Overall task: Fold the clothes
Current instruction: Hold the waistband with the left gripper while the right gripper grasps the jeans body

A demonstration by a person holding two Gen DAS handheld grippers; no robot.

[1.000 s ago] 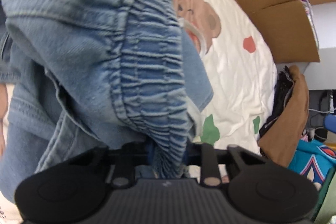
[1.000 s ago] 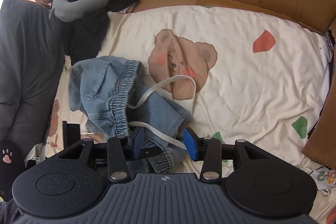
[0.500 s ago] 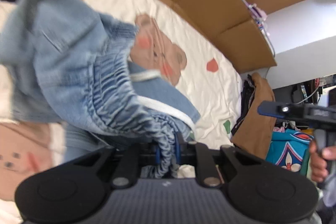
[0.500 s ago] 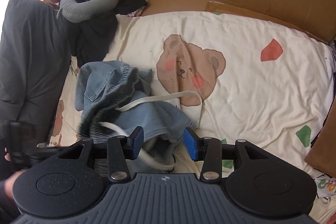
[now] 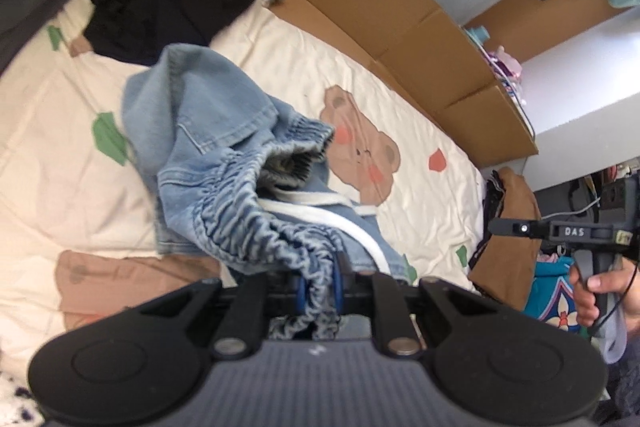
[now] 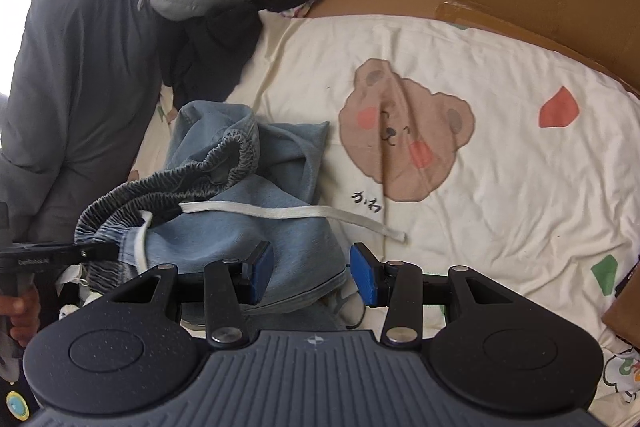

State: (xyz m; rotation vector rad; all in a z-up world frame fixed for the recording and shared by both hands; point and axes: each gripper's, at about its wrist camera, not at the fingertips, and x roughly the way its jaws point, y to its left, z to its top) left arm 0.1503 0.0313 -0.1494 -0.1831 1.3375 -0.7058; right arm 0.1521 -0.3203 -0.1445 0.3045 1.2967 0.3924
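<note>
The left hand-held gripper [image 5: 319, 283] is clamped on the gathered elastic waistband [image 5: 256, 227] of a pair of light-blue denim shorts [image 6: 256, 219], its jaws having just closed further with the bunched cloth between them. The waistband is lifted off the bed [image 6: 500, 187] on the side away from the printed bear [image 6: 404, 131], while the rest of the shorts lies crumpled on the sheet just beside that bear. A white drawstring [image 6: 288, 211] trails from the waistband toward the bear, its loose end on the sheet below the bear's chin.

The right hand-held gripper [image 6: 312, 277] hovers over the near edge of the shorts with its jaws parted and nothing between them.

The step in hand appears to be raising the garment by the waist to shake it out before folding. The next move likely calls for the right gripper to take the opposite side of the waistband, so the shorts can be spread flat near the bear with the drawstring kept clear.
</note>
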